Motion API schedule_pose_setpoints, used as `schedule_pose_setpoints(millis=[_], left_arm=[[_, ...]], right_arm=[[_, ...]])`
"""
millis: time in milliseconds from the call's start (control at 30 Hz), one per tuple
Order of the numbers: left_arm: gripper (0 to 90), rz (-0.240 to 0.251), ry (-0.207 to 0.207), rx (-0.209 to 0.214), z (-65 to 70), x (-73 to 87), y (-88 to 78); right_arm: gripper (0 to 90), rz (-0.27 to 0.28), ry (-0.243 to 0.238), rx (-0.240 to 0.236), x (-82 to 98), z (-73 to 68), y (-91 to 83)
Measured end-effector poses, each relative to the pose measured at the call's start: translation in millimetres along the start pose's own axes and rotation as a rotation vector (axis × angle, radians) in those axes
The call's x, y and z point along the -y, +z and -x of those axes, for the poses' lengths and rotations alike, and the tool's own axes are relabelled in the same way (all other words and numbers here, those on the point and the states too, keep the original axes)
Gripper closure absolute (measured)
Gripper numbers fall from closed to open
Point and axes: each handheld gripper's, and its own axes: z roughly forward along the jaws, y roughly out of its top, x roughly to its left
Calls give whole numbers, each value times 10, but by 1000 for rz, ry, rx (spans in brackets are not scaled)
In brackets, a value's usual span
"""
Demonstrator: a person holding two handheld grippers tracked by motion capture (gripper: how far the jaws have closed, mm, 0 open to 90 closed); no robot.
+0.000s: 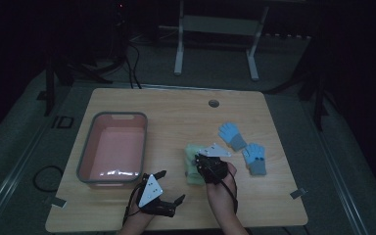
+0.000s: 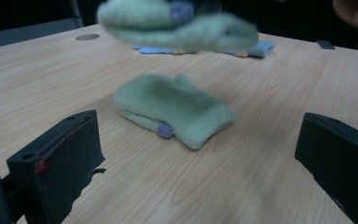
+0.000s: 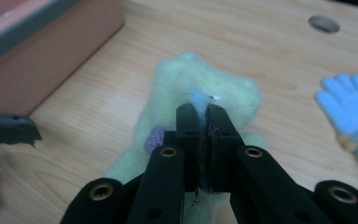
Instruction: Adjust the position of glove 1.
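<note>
- The bench point(image 1: 176, 105) – pale wood grain, with a round cable hole point(image 1: 214, 103) near its far edge, well beyond both pairs of fingers.
- A pink bin point(image 1: 112, 147) with a grey rim stands just beyond the left gripper point(image 1: 169, 187) and well to the left of the right gripper point(image 1: 206, 163); nothing lies between it and the lifted mitten.
- Two blue gloves point(image 1: 232, 134) point(image 1: 254, 157) lie flat to the right of the right gripper, apart from it and clear of its fingers.
- A second green mitten point(image 2: 175, 111) rests on the bench ahead of the left gripper's fingers and apart from them, its small purple spot facing them; in the high view it sits under the right gripper.
- The lifted green mitten point(image 3: 200, 100) – clamped in the right gripper's fingers, which are pressed together on its fabric; it hangs off the bench, above the lying mitten.
- The left gripper's fingers stand wide apart with nothing between them.
- No brand, label or writing can be read on anything.
</note>
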Motion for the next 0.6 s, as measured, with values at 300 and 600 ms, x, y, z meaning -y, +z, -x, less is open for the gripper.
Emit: schedule_pose_setpoints(millis=[300,600], left_arm=[[7,-2,-2,5,-4,-1,2],[8,-12,2,5,-3,-5,8]], right_arm=[[851,-65,-1,8,169,-15,218],[840,-120,9,-17,341,23,390]])
